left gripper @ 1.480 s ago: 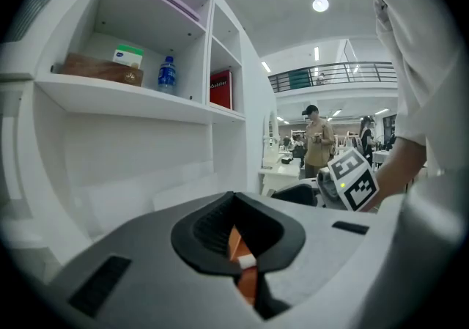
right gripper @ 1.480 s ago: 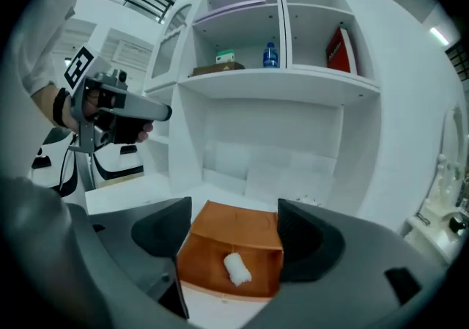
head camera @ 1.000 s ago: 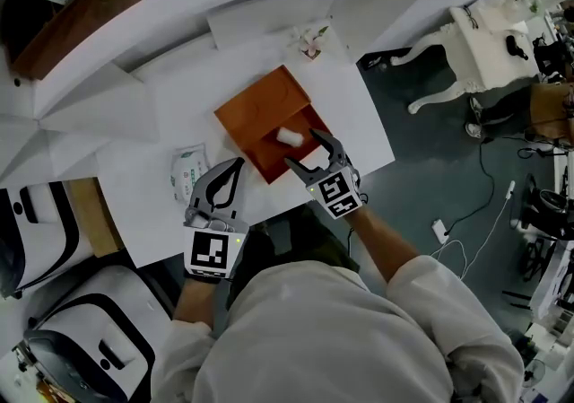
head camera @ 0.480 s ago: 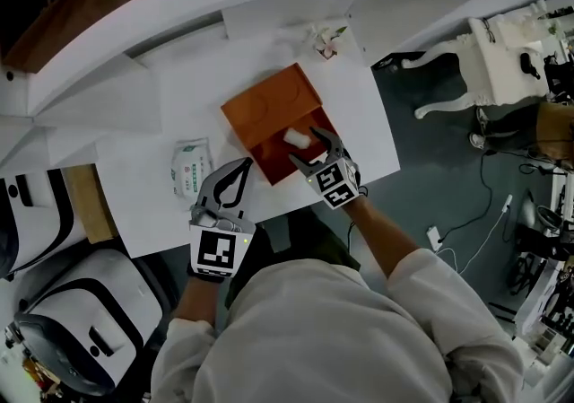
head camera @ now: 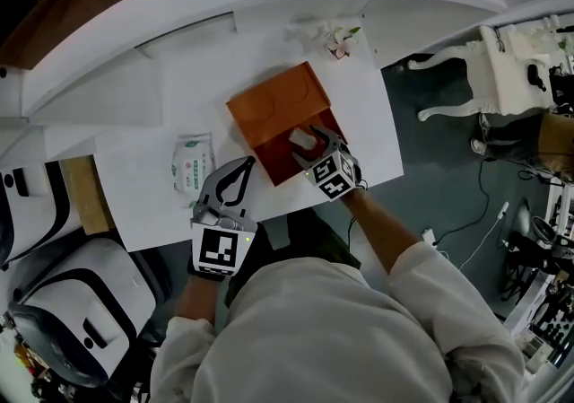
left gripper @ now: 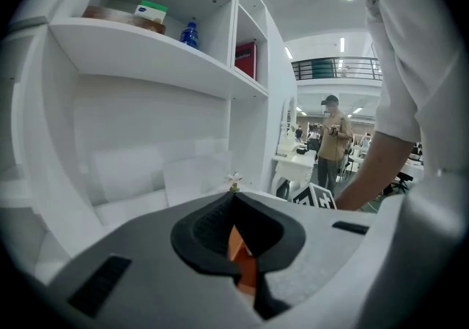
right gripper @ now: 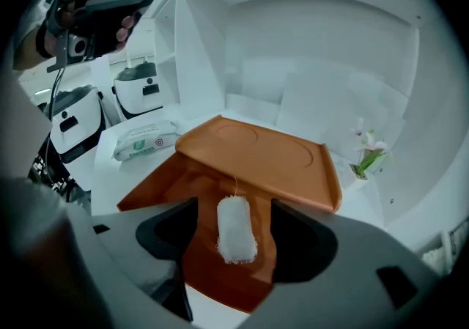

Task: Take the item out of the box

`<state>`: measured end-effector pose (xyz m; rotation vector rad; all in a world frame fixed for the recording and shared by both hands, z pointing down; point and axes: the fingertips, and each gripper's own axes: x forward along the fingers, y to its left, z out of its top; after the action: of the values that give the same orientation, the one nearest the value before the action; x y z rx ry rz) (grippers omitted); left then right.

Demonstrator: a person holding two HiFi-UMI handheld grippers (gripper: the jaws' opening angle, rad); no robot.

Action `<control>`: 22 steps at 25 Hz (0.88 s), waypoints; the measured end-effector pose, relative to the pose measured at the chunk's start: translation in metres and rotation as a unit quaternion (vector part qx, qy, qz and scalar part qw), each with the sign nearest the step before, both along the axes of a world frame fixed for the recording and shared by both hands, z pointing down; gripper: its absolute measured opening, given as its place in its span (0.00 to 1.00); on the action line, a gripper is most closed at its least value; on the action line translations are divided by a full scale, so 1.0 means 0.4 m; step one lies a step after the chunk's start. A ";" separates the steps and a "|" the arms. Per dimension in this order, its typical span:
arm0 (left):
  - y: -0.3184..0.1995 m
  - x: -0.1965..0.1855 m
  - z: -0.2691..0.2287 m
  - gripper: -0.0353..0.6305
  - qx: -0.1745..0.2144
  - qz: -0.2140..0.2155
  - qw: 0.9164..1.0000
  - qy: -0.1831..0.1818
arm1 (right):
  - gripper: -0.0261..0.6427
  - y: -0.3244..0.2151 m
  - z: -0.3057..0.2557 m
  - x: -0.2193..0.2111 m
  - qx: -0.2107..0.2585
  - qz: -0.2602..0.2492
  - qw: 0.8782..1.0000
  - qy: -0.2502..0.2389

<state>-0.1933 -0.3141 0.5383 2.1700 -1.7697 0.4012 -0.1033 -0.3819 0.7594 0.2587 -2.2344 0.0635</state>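
An orange box (head camera: 300, 163) lies open on the white table, its flat lid (head camera: 273, 105) slid off toward the back. Inside rests a small white cloth roll (head camera: 296, 137) with a thread at its far end. My right gripper (head camera: 303, 147) reaches into the box. In the right gripper view the roll (right gripper: 236, 228) lies between the two jaws of the right gripper (right gripper: 236, 210). They are closing, with a gap still showing on each side. My left gripper (head camera: 244, 164) hovers near the table's front edge, left of the box, with its tips together and holding nothing.
A pack of wipes (head camera: 191, 163) lies left of the box. A small flower pot (head camera: 339, 40) stands at the back by the shelf wall. White appliances (head camera: 72, 302) sit on the floor at left, a white chair (head camera: 502, 69) at right. A person (left gripper: 333, 141) stands far off.
My right gripper has moved forward into the box until the white roll sits between its jaws. The left gripper has stayed about where it was.
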 end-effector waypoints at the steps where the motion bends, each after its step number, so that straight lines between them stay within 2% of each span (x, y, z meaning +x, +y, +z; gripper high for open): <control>1: 0.001 -0.003 0.004 0.06 -0.003 -0.002 1.000 0.002 | 0.53 0.000 0.009 -0.002 -0.003 -0.003 1.000 0.006; 4: -0.007 -0.012 0.001 0.06 0.009 0.002 1.000 -0.004 | 0.52 -0.002 0.030 -0.006 -0.009 -0.010 1.000 0.023; 10: -0.002 -0.041 0.013 0.06 0.009 -0.006 1.000 -0.004 | 0.49 -0.004 0.066 -0.019 -0.014 -0.020 0.998 0.049; 17: 0.009 -0.059 0.034 0.06 -0.011 -0.023 1.000 0.013 | 0.47 0.004 0.117 -0.012 -0.027 -0.030 0.995 0.088; 22: 0.005 -0.069 0.034 0.06 0.001 -0.016 1.000 0.001 | 0.43 -0.002 0.135 -0.008 -0.023 -0.033 0.994 0.102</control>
<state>-0.2210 -0.3123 0.5518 2.1394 -1.8024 0.3903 -0.1066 -0.3826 0.8133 0.1599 -2.0346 0.0500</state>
